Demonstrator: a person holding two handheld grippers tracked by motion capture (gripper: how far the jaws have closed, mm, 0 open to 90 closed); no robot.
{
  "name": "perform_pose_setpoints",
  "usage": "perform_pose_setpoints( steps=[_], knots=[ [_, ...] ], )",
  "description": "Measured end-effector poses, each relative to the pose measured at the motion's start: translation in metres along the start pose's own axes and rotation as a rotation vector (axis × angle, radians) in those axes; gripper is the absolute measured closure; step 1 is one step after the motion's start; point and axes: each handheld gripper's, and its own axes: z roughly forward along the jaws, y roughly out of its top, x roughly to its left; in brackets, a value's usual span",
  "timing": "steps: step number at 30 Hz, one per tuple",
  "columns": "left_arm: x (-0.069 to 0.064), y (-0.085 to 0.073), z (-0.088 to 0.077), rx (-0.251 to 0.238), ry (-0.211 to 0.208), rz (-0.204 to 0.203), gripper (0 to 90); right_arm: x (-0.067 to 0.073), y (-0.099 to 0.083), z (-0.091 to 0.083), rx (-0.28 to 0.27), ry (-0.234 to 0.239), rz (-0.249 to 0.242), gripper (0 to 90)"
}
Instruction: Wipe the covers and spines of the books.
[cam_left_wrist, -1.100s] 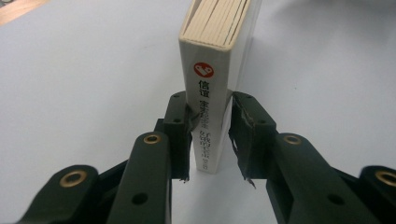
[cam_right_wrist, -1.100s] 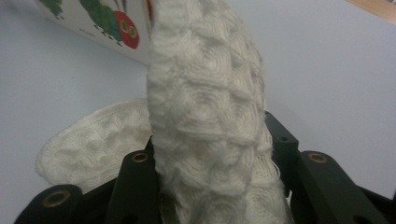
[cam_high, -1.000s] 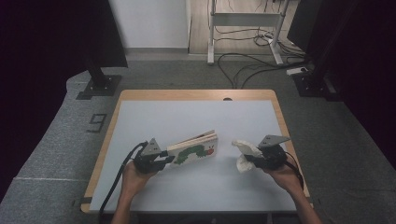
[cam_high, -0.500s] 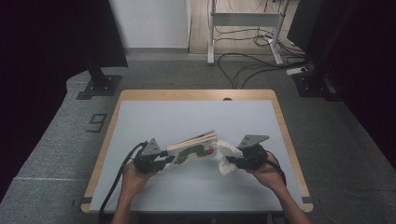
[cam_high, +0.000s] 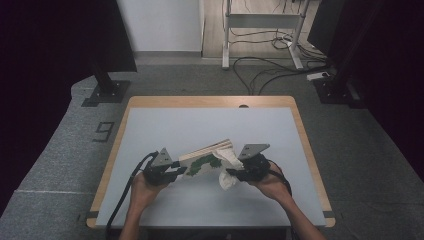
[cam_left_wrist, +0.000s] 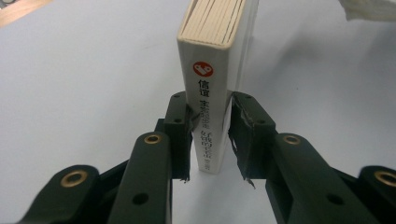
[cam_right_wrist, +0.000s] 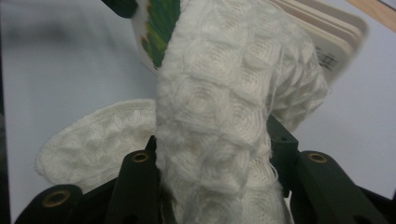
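While the left gripper (cam_high: 181, 170) holds its place, the right gripper (cam_high: 231, 175) has travelled leftward across the table.

Change: a second ago the white cloth (cam_high: 227, 165) hung well apart from the book (cam_high: 207, 157); it now lies against the book's far end and green-printed cover.

Meaning for the work: the wiping of the book appears to be beginning; contact is made, and a stroke along the cover is judged to be what remains.

Left tongs: pressed onto the book's spine (cam_left_wrist: 210, 116), one pad on each face, as the left gripper view shows; the book stands on edge, page block uppermost, lifted at a slant above the tabletop.

Right tongs: pinching a thick bunch of the waffle-textured cloth (cam_right_wrist: 219, 116); a loose flap droops to one side, and the book's corner (cam_right_wrist: 327, 42) sits just behind the cloth.

Position of the book: near the front middle of the table, between the two grippers, held by the left one.

Surface: a pale grey tabletop (cam_high: 200, 125) with a light wooden rim, bare apart from the work in hand.

Room: grey carpet, a floor marking shaped like a 9 (cam_high: 104, 132) left of the table, dark stands at both sides, and loose cables (cam_high: 265, 62) beneath a metal frame beyond.
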Motion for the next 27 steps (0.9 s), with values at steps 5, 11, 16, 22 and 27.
perform_pose_setpoints(
  steps=[5,11,16,22,27],
  knots=[
    [0.000,0.000,0.000,0.000,0.005,0.003,69.4,0.010,0.013,0.012,0.000,0.030,-0.035,57.3],
    [0.000,0.000,0.000,-0.001,0.010,0.006,69.9,0.021,0.025,0.028,0.001,0.067,-0.066,57.3],
    [0.000,0.000,0.000,0.001,0.012,0.014,70.3,0.031,0.035,0.042,0.003,0.098,-0.097,57.3],
    [0.001,0.000,0.000,0.005,0.011,0.022,70.5,0.047,0.046,0.058,0.000,0.128,-0.133,57.3],
    [0.001,0.000,0.000,0.003,0.012,0.026,70.5,0.051,0.044,0.068,-0.004,0.141,-0.144,57.1]
  ],
)
